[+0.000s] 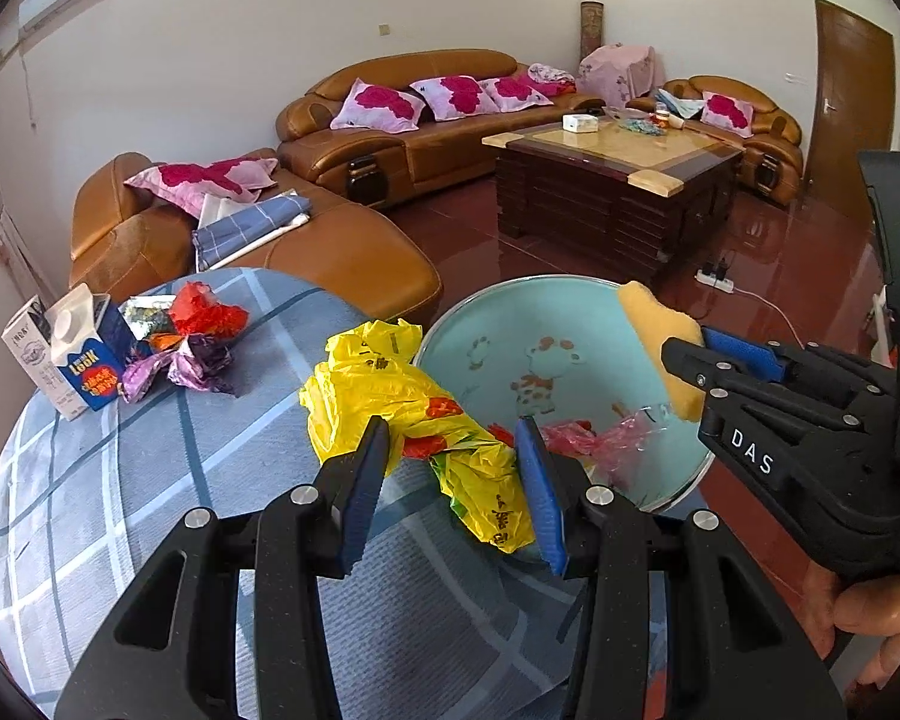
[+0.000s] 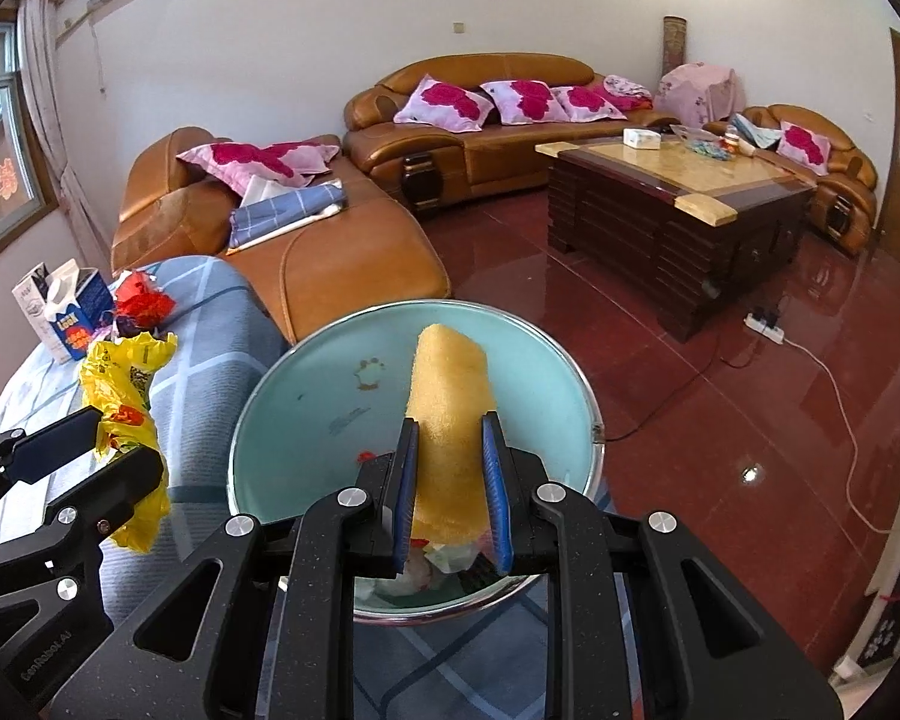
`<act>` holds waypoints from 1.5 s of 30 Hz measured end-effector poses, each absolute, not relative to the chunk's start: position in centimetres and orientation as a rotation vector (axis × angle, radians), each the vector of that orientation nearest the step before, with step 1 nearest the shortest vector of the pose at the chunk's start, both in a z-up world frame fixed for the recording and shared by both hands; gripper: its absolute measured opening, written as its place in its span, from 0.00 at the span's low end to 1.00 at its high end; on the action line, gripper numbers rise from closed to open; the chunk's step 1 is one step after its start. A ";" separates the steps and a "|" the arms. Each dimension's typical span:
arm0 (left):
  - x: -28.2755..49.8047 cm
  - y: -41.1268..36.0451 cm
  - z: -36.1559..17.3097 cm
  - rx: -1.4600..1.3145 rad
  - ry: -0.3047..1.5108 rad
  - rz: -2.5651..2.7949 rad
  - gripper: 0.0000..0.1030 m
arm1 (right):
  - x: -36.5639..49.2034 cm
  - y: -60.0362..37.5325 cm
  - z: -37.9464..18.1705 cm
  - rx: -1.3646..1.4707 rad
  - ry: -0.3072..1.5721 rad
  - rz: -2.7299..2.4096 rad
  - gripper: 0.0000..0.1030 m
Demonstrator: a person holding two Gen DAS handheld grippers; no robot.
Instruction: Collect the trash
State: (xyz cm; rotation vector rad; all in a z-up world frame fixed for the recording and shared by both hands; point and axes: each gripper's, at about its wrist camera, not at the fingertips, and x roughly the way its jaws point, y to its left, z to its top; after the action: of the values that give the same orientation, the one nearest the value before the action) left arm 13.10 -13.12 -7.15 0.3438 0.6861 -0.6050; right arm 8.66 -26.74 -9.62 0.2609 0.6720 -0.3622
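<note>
A light-blue basin (image 1: 510,330) (image 2: 306,408) with a cartoon print stands at the edge of a round table with a blue checked cloth (image 1: 150,480). My left gripper (image 1: 456,456) is shut on a crumpled yellow plastic bag (image 1: 390,396) (image 2: 123,396) beside the basin's left rim. My right gripper (image 2: 450,456) (image 1: 684,360) is shut on a yellow sponge (image 2: 450,408) (image 1: 666,348) held over the basin. Pink and red wrappers (image 1: 594,438) lie inside the basin. More trash sits at the table's far left: milk cartons (image 1: 72,354), red (image 1: 204,312) and purple (image 1: 192,366) wrappers.
A brown leather sofa (image 1: 354,240) stands just behind the table. A dark wooden coffee table (image 1: 618,180) stands on the red tiled floor, with a power strip and cable (image 2: 768,318) to its right. A wooden door (image 1: 846,90) is at the far right.
</note>
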 end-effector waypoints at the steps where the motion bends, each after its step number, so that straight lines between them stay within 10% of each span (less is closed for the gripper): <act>1: 13.3 -13.3 -7.3 0.341 0.694 -0.609 0.43 | 8.7 -26.8 -9.7 0.264 0.674 -0.366 0.21; 45: 17.9 -20.1 -11.2 0.365 0.822 -0.656 0.46 | 11.9 -30.8 -12.3 0.308 0.774 -0.355 0.28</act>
State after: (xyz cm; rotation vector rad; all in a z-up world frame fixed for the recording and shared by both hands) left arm 17.88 -20.05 -11.22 0.3648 0.8224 -0.6563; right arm 11.87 -30.79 -12.28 0.3084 0.7743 -0.3546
